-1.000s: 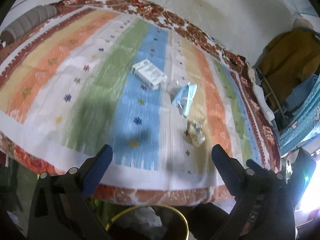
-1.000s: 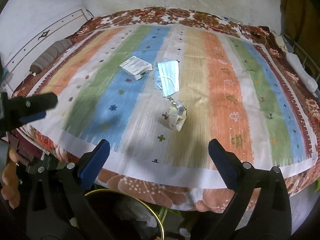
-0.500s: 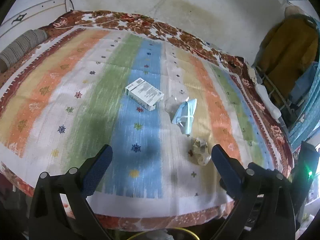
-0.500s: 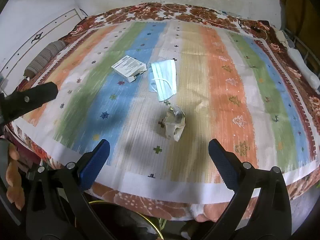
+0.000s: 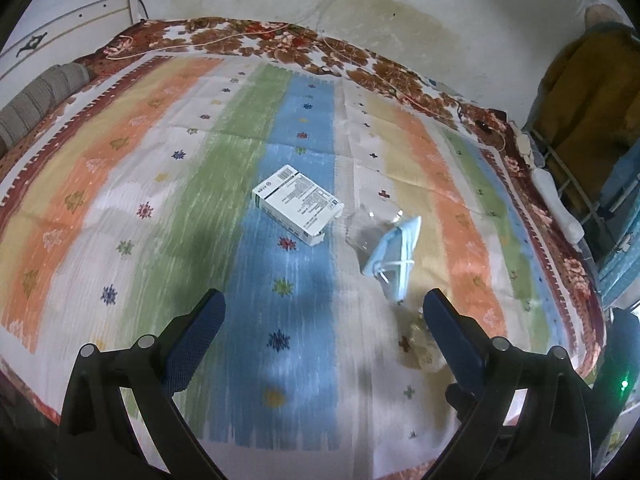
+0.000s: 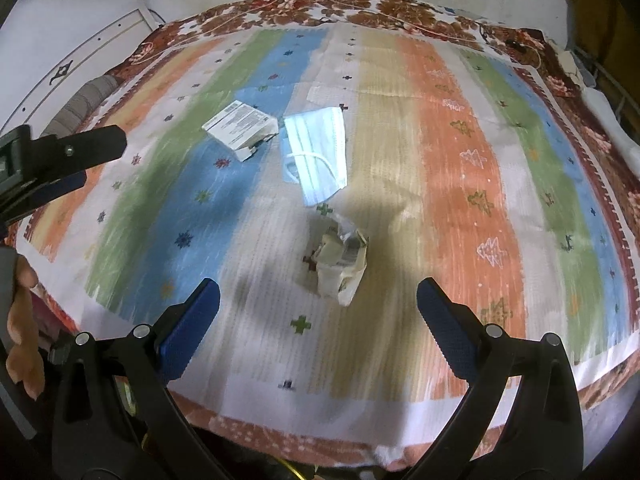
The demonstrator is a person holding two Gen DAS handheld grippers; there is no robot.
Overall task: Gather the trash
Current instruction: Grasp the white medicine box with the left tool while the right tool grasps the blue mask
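Three pieces of trash lie on a striped bedspread (image 5: 120, 184) (image 6: 460, 184). A white printed carton (image 5: 298, 204) (image 6: 242, 123) rests on the blue stripe. To its right lies a light blue face mask (image 5: 394, 250) (image 6: 318, 156). Nearer the bed's front edge sits a crumpled wrapper (image 6: 342, 258), blurred and half hidden behind a fingertip in the left wrist view (image 5: 422, 340). My left gripper (image 5: 322, 316) hangs open above the blue stripe, short of the carton. My right gripper (image 6: 318, 302) is open just in front of the wrapper. Neither holds anything.
A grey rolled bolster (image 5: 36, 100) lies at the bed's far left. A thin cable (image 5: 420, 104) runs along the floral border by the stained wall. Hanging clothes (image 5: 588, 92) and a metal rack (image 5: 572, 184) stand at the right. The left gripper (image 6: 60, 160) shows at the right view's left edge.
Both grippers have moved forward over the bed, closer to the trash. The yellow-rimmed bin below the bed's edge has dropped out of view. Both stay open.
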